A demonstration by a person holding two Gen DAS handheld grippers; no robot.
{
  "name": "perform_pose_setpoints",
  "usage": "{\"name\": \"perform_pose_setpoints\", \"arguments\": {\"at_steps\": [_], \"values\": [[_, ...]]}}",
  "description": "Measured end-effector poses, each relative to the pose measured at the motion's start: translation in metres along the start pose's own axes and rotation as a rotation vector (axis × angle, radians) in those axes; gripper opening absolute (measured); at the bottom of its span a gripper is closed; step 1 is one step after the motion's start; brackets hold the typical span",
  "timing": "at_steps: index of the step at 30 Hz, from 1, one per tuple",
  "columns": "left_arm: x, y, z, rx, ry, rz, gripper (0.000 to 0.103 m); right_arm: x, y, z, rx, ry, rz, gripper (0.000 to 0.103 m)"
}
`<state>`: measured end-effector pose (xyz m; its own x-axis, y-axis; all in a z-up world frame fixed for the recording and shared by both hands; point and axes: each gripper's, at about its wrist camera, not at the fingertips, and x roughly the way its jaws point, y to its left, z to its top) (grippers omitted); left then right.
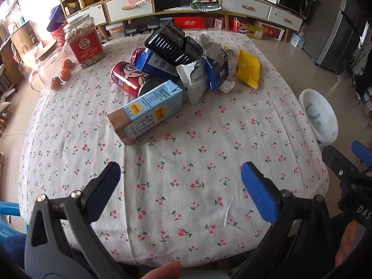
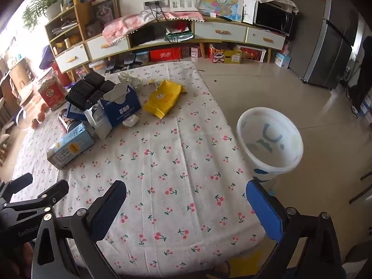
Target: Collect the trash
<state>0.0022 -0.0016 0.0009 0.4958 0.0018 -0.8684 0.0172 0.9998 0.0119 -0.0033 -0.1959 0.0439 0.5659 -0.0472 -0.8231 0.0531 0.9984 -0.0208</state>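
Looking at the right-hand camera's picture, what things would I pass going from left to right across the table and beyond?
Light blue carton → dark blue box → yellow packet → white bin on the floor beside the table.

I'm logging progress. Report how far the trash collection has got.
Nothing looks done: the white plastic bin beside the table appears empty. Nothing is in hand: the left gripper and right gripper are open. Left: the light-blue carton, yellow packet and the rest of the pile.
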Motion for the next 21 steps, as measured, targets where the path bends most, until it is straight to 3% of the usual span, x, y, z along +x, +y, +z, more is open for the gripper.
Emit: {"name": "perform_pose_setpoints", "arguments": {"at_steps": [21], "values": [[0.0026,0.0021,-0.0030,-0.022,-0.001,-0.015,0.103,0.0003,0.0027,-0.0026,-0.016,-0.021,-0.029,0.103]]}}
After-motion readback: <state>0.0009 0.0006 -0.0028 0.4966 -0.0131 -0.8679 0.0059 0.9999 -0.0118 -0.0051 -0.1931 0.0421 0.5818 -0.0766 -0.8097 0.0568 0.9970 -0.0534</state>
